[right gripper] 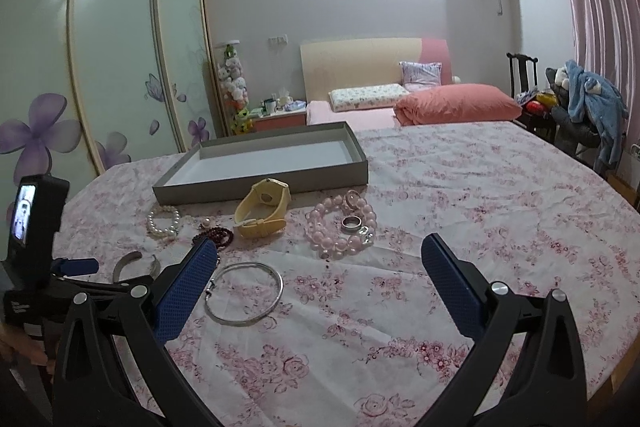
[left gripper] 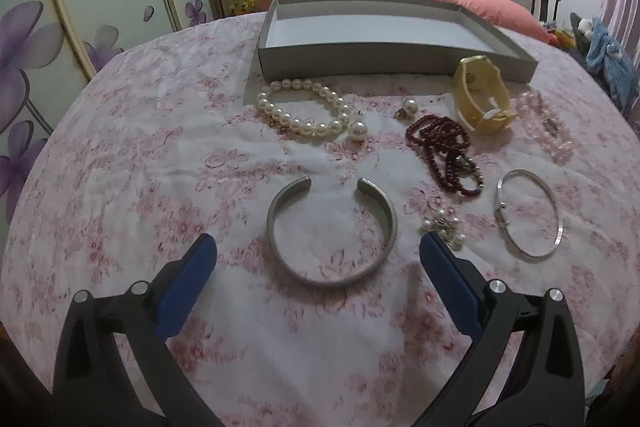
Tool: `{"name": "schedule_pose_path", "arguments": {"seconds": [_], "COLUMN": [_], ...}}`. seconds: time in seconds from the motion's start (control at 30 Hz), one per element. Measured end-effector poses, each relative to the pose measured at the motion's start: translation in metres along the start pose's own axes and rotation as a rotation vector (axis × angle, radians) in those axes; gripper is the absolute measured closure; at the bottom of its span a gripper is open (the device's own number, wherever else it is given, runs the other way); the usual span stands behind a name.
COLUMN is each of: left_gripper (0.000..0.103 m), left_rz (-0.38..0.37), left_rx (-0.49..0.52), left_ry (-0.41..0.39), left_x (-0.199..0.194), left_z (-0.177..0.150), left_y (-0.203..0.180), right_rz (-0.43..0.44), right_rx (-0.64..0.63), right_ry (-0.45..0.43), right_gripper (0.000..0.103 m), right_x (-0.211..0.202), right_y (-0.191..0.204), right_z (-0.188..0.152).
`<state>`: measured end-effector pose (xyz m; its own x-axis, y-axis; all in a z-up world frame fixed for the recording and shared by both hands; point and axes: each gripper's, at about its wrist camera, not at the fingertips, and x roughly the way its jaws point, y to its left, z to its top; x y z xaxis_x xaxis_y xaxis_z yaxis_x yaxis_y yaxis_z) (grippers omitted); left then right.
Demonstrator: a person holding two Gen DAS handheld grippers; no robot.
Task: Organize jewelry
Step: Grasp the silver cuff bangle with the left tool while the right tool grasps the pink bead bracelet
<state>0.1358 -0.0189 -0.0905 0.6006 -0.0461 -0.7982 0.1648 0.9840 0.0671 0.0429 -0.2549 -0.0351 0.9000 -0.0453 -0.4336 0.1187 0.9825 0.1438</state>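
Observation:
A grey tray [left gripper: 360, 53] stands at the back of the table and shows empty; it also shows in the right wrist view [right gripper: 260, 183]. Before it lie a pearl necklace [left gripper: 308, 111], dark red beads [left gripper: 444, 147], a yellow watch [left gripper: 484, 95], pink beads [left gripper: 548, 127], a thin silver bangle [left gripper: 528, 213] and a grey open cuff [left gripper: 332, 231]. My left gripper [left gripper: 318, 247] is open, its fingers on either side of the cuff. My right gripper [right gripper: 316, 255] is open and empty; the silver bangle [right gripper: 244, 293] lies by its left finger, the pink beads [right gripper: 340, 227] ahead.
The table has a pink floral cloth [right gripper: 480, 207]. Small pearl earrings [left gripper: 444, 227] lie by the left gripper's right finger. A ring [right gripper: 352, 223] rests on the pink beads. The left gripper's body and camera [right gripper: 32, 227] sit at the left. A bed [right gripper: 400, 107] and chair lie beyond.

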Motion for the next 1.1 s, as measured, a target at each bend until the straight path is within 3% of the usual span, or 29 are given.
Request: {"name": "schedule_pose_path", "arguments": {"seconds": [0.17,0.37,0.6,0.67,0.93,1.1], "left_gripper": [0.009,0.037,0.037,0.037,0.037,0.037], "left_rz": [0.016,-0.021,-0.048,-0.043,-0.028,-0.032], "left_rx": [-0.012,-0.039,-0.091,-0.12,-0.173,-0.168], "left_ry": [0.014,0.0,-0.006,-0.013,-0.052,-0.059], "left_x": [0.002,0.005,0.008,0.007,-0.001,0.0], "left_z": [0.003,0.015,0.021,0.023,0.029,0.031], "left_y": [-0.001,0.004,0.028,0.04,0.064,0.065], "right_rz": [-0.008,-0.006,0.005,-0.007,-0.044,-0.057], "right_rx": [-0.004,0.004,0.031,0.052,0.061,0.028], "right_ry": [0.03,0.108,0.252,0.299,0.374,0.429], "right_gripper": [0.002,0.002,0.024,0.025,0.049,0.058], "right_x": [0.012,0.038,0.087,0.104,0.14,0.159], "right_y": [-0.005,-0.014,-0.028,-0.034,-0.039,-0.035], "right_z": [0.006,0.016,0.027,0.029,0.037,0.038]}}
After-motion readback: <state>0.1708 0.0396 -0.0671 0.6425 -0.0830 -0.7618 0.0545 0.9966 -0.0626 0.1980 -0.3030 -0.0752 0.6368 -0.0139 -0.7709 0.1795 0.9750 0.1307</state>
